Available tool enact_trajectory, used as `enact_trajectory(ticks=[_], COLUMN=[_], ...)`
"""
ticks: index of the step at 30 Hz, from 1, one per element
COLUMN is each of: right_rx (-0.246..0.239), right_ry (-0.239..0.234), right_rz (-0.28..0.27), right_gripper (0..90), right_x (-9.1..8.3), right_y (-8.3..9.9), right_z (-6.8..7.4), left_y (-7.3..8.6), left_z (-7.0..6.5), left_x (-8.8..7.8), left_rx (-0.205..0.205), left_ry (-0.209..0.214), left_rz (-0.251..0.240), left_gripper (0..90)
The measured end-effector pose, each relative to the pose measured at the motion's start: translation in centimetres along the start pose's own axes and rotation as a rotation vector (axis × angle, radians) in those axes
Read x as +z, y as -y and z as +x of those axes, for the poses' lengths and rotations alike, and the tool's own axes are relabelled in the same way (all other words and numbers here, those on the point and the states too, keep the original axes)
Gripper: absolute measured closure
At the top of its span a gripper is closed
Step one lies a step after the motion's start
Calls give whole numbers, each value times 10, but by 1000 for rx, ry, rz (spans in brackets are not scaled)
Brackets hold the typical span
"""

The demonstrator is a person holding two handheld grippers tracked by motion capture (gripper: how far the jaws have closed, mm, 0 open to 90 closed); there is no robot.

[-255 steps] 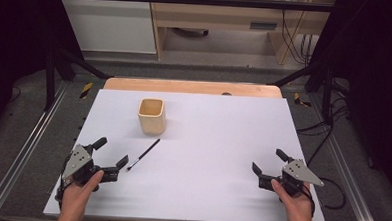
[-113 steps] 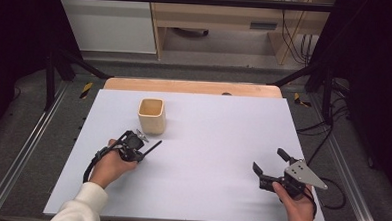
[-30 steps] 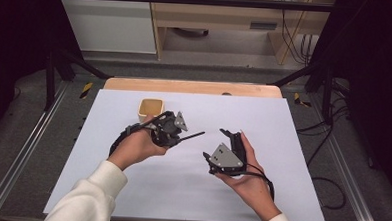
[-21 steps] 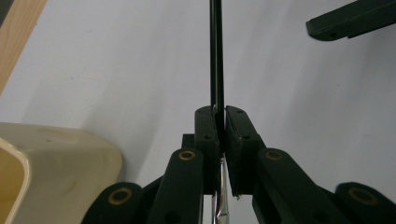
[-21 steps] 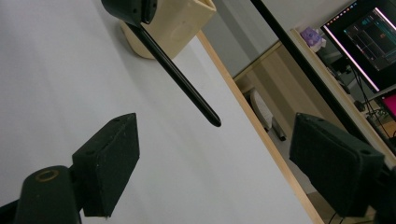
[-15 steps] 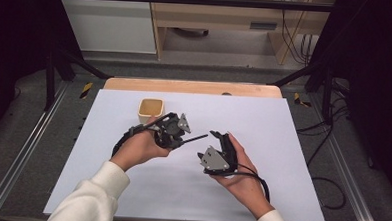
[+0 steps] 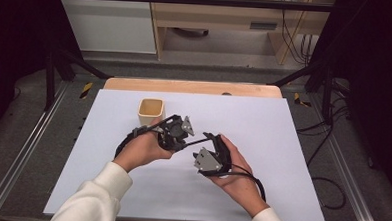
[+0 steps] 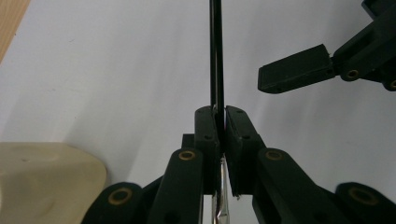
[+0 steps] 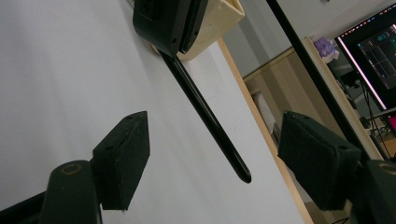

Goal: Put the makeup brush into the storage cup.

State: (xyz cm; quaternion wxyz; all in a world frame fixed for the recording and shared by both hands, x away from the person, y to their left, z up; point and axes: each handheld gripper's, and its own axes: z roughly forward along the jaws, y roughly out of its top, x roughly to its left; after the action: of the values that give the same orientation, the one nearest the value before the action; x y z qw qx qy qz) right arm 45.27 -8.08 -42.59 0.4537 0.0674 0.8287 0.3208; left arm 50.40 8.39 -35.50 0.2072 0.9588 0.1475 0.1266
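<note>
Cream-coloured, the cup (image 7: 150,110) looked empty as far as its shadowed inside showed, while beside it the left gripper (image 7: 183,138) clamped a black pen (image 9: 205,117) pointing between the right gripper's (image 7: 213,141) closing, untouching jaws.

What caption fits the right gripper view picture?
Open right hand-held gripper closing around a black pen held by the left hand-held gripper.

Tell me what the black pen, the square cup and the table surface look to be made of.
Pen: likely plastic, glossy black; a light streak runs along its barrel.
Square cup: probably matte plastic or resin, cream, with even colour and soft rounded corners.
Table surface: a smooth white matte sheet, perhaps laminate or paper, over a wooden board showing at the far edge.
</note>
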Motion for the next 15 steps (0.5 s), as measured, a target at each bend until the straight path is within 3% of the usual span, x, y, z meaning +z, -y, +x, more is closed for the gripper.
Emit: enact_trajectory(ticks=[15], right_rx=[-14], right_ry=[-10], right_rz=[-1], right_gripper=[296], right_x=[3], right_y=[-3], right_z=[3], left_y=[-1], left_z=[-2], left_x=[1], left_rx=[8], left_ry=[7], left_rz=[10], left_gripper=[840])
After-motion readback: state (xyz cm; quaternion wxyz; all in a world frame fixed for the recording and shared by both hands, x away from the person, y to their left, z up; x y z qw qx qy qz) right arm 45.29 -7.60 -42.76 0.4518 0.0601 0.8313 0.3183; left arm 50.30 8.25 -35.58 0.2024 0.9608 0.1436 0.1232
